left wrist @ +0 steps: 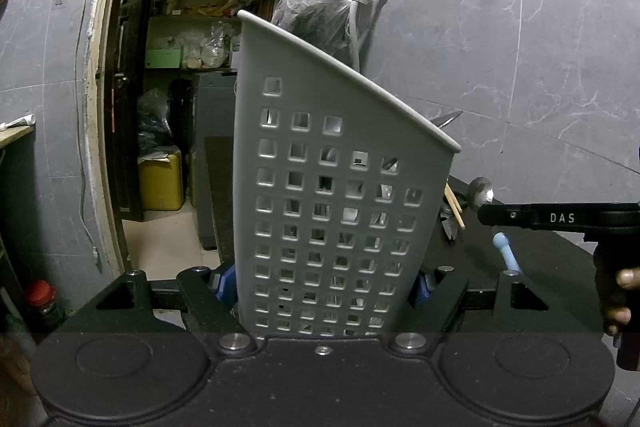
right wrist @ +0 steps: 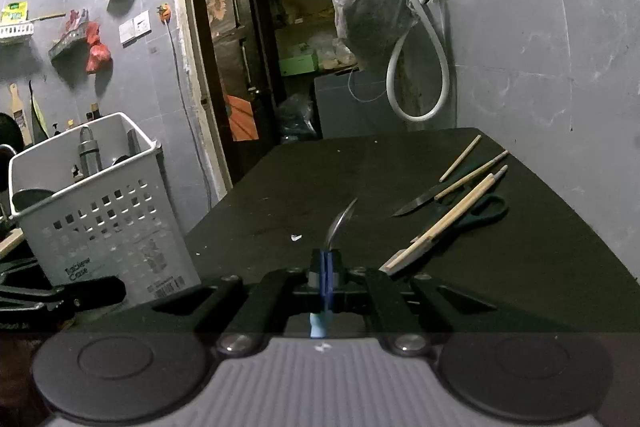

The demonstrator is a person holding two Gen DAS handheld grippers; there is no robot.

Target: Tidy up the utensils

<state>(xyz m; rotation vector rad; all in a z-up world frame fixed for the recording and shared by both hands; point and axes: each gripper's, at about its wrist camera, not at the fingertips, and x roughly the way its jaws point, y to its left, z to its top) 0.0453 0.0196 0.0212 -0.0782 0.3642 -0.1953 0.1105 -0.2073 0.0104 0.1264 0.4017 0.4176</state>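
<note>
My left gripper [left wrist: 324, 283] is shut on the grey perforated utensil basket [left wrist: 320, 195], holding its wall between the blue pads. The basket also shows in the right wrist view [right wrist: 100, 211], at the left, with several utensils standing in it. My right gripper [right wrist: 326, 267] is shut on a metal spoon with a light blue handle [right wrist: 340, 223], bowl pointing forward above the black table [right wrist: 400, 155]. In the left wrist view the right gripper [left wrist: 560, 217] is at the right, holding the spoon [left wrist: 480, 193]. Wooden chopsticks [right wrist: 452, 215], a knife [right wrist: 416, 203] and scissors [right wrist: 480, 209] lie on the table.
A doorway to a dim storeroom [right wrist: 280, 47] is behind the table. A tap with a hose [right wrist: 416, 27] and a bagged object [right wrist: 372, 11] hang on the grey tiled wall. Items hang on the left wall [right wrist: 80, 39].
</note>
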